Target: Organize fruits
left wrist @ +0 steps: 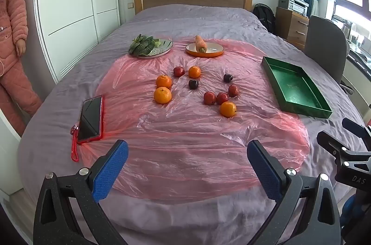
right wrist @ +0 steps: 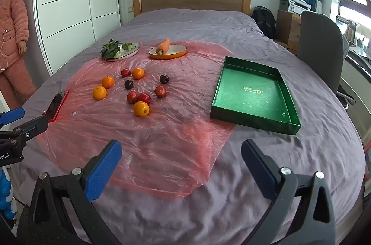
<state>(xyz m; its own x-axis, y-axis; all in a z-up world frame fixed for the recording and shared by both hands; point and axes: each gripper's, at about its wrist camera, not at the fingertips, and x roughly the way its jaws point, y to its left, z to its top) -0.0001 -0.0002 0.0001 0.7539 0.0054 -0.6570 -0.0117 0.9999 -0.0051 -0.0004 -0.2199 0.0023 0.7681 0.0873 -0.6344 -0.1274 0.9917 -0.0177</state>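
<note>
Several oranges, such as the nearest orange [left wrist: 228, 109] [right wrist: 141, 108], and several red and dark plums, such as one red plum [left wrist: 209, 98] [right wrist: 160, 91], lie loose on a pink plastic sheet [left wrist: 185, 140] [right wrist: 150, 147] on the bed. An empty green tray [left wrist: 294, 88] [right wrist: 255, 91] lies to their right. My left gripper [left wrist: 187, 166] is open and empty, held above the sheet's near part. My right gripper [right wrist: 180, 163] is open and empty near the sheet's right corner, short of the tray.
A plate with leafy greens [left wrist: 151, 46] [right wrist: 120, 50] and an orange plate with a carrot [left wrist: 205, 49] [right wrist: 167, 51] sit behind the fruit. A red phone with a strap [left wrist: 90, 118] [right wrist: 56, 105] lies at left. A person in pink [left wrist: 11, 40] stands left; a grey chair [right wrist: 321, 47] stands right.
</note>
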